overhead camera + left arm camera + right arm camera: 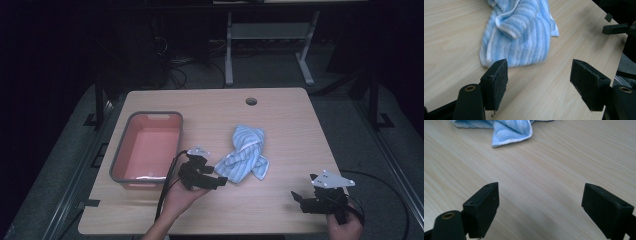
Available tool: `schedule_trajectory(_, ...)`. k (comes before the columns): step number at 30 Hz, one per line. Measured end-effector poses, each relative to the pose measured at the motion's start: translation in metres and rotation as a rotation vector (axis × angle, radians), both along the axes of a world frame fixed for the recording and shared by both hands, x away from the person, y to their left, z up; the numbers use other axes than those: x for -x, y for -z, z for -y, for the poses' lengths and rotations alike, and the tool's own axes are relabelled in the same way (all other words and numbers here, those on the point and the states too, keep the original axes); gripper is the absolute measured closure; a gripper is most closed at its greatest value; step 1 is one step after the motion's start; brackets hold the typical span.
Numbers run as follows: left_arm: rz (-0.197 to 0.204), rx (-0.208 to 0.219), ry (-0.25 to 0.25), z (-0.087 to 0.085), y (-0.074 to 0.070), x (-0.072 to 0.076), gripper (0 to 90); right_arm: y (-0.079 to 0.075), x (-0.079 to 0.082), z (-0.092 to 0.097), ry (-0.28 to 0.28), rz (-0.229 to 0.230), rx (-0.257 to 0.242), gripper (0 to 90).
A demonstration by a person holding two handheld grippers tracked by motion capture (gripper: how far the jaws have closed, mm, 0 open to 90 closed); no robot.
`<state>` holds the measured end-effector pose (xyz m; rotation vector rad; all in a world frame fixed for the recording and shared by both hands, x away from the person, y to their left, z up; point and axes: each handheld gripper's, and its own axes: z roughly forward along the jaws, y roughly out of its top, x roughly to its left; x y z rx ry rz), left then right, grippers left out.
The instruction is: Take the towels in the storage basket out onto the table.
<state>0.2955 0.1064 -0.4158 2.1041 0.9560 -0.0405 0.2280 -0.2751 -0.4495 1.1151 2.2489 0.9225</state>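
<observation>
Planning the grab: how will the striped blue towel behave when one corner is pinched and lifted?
The towel lies crumpled in soft folds, so it will probably droop and unfold. Its terry pile looks grippy, unlikely to slip. Pushed, it would likely bunch rather than slide.

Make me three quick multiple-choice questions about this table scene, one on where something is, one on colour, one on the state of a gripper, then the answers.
1. Where is the towel?
A. inside the tub
B. on the table, right of the tub
C. on the floor

2. What colour is the inside of the tub?
A. pink
B. green
C. yellow

3. How are the left gripper's jaws?
A. clamped on the towel
C. apart, nothing between them
B. holding the tub's rim

Answers: 1 B, it lies crumpled on the table beside the tub. 2 A, pink inside a grey rim. 3 C, bare tabletop shows between the pads.
</observation>
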Motion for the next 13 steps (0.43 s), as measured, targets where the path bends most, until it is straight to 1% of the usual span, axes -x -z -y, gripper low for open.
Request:
schedule_trajectory(2, 0.014, 0.022, -0.024, -0.003, 0.003, 0.011, 30.2, 0.000, 0.001, -0.001, 0.002, 0.001, -0.001, 13.9)
schedule_trajectory(5, 0.025, 0.020, -0.028, -0.004, 0.007, 0.023, 28.9, 0.000, 0.003, -0.002, -0.002, 0.002, 0.001, 13.9)
schedule_trajectory(7, 0.043, 0.024, -0.025, -0.006, 0.011, 0.033, 28.9, 0.000, 0.004, -0.002, 0.000, 0.002, 0.001, 13.9)
schedule_trajectory(9, 0.072, 0.029, -0.033, -0.007, 0.015, 0.043, 28.2, 0.000, 0.005, -0.002, 0.002, 0.005, -0.004, 13.9)
schedule_trajectory(10, 0.075, 0.030, -0.026, -0.007, 0.017, 0.047, 28.2, 0.000, 0.005, -0.002, 0.001, 0.006, -0.003, 13.9)
schedule_trajectory(12, 0.086, 0.020, -0.019, -0.008, 0.020, 0.054, 28.1, 0.001, 0.006, -0.003, 0.003, 0.004, -0.005, 13.9)
schedule_trajectory(13, 0.095, 0.007, -0.009, -0.008, 0.021, 0.058, 28.1, 0.001, 0.006, -0.003, 0.001, 0.003, -0.009, 13.9)
